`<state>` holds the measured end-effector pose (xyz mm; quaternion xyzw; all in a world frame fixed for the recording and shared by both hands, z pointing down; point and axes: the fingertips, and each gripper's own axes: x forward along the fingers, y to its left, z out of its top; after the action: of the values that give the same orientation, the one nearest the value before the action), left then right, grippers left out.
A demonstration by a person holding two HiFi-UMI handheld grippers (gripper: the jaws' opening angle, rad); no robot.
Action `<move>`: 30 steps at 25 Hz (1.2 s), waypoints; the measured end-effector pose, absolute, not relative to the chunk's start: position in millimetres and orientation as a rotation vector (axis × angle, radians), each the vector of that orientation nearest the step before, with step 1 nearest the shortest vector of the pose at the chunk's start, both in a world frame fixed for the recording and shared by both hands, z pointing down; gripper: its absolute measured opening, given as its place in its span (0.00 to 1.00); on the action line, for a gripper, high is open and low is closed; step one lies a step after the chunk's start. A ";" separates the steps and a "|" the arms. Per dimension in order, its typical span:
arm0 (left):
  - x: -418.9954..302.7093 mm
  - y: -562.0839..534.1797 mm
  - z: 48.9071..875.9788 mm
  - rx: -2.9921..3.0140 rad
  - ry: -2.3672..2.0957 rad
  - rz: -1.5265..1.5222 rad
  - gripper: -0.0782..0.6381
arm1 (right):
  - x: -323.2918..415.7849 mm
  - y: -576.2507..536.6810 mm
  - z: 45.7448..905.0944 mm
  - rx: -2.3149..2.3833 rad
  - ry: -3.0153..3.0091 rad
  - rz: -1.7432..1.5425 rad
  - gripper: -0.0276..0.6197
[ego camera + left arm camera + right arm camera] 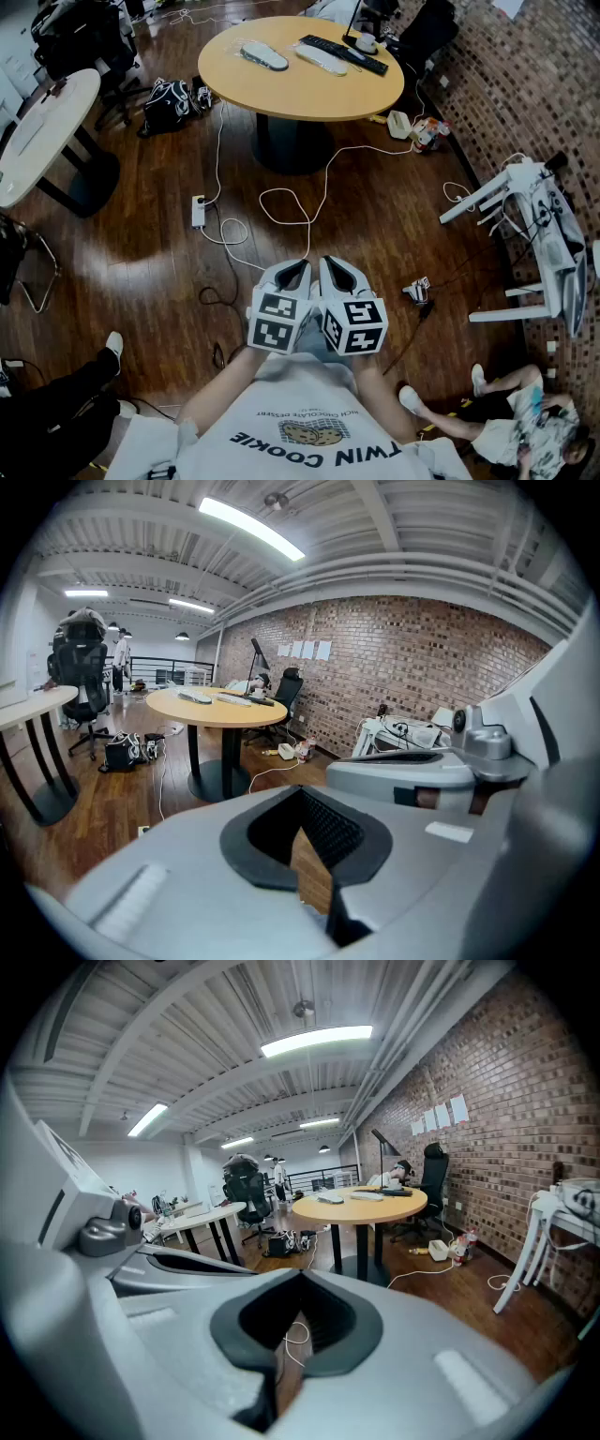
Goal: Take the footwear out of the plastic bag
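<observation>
Two pale flat items, one greyish [264, 54] and one cream [321, 59], lie on the round wooden table [281, 94] far ahead; they look like bagged footwear, but I cannot make out the plastic. A black keyboard-like bar [343, 53] lies beside them. My left gripper [295, 269] and right gripper [336, 267] are held side by side close to my chest, well short of the table. Both are shut with nothing in them. The left gripper view shows the table [216, 708] beyond shut jaws [305, 846]; the right gripper view shows the table [361, 1206] likewise [291, 1344].
White cables and a power strip [198, 210] run across the wooden floor between me and the table. A white desk [37, 131] stands left, a black bag [169, 103] near it, a white rack [534, 234] by the brick wall right. People's legs [56, 394] [469, 412] are at both lower corners.
</observation>
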<state>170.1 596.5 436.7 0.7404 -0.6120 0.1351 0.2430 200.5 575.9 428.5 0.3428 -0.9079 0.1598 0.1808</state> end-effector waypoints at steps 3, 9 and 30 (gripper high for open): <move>170.2 555.2 442.5 2.024 -1.676 0.379 0.11 | 199.5 540.3 433.0 0.962 -2.573 0.454 0.04; 176.2 462.8 439.4 2.011 -1.684 0.440 0.11 | 204.3 447.2 429.0 0.937 -2.585 0.491 0.04; 166.2 271.9 445.4 1.971 -1.701 0.539 0.11 | 194.3 255.5 442.2 0.898 -2.598 0.597 0.04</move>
<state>166.2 271.9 445.4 0.7198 -0.6212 0.1968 0.2391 194.3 255.5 442.2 0.3149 -0.9111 0.2093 0.1638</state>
